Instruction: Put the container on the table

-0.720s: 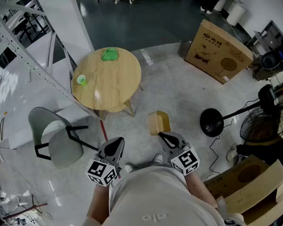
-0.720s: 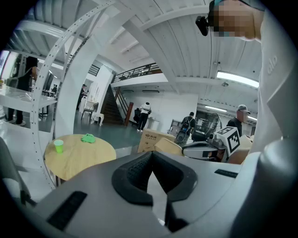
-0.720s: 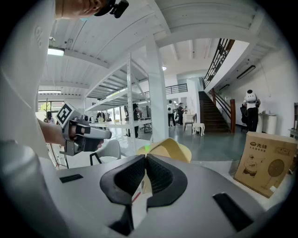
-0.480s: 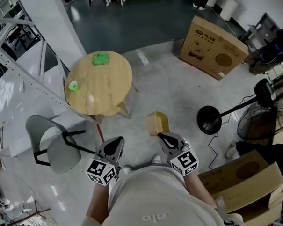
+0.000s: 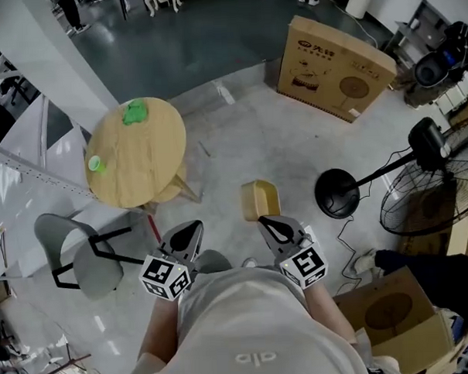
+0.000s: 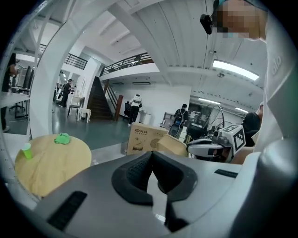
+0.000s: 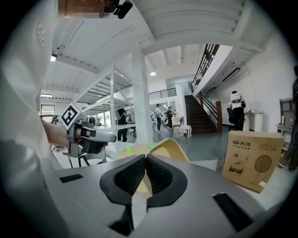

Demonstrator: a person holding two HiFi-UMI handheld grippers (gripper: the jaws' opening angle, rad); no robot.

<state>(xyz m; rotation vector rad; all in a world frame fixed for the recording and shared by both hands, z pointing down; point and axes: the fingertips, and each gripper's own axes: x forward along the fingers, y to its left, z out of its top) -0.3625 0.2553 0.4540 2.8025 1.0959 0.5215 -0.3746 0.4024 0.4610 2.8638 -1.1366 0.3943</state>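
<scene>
A tan container (image 5: 260, 199) hangs over the grey floor with my right gripper (image 5: 265, 220) shut on its near edge. In the right gripper view the dark pads pinch the container's rim (image 7: 168, 149) at my right gripper (image 7: 145, 160). My left gripper (image 5: 192, 225) is held level beside it, shut and empty; its jaws (image 6: 151, 155) meet with nothing between them. The round wooden table (image 5: 144, 159) stands ahead to the left, bearing a green cloth (image 5: 135, 111) and a small green cup (image 5: 96, 163). The table (image 6: 51, 162) also shows in the left gripper view.
A grey chair (image 5: 82, 255) stands left of the table. A printed cardboard box (image 5: 337, 65) lies ahead to the right. A standing fan's black base (image 5: 335, 193) and cable sit right of the container. Another box (image 5: 394, 315) is near my right side.
In the head view the table has slid to the left and the cardboard box has come closer to the middle. Both grippers keep their pose, and the container stays in the right one.
</scene>
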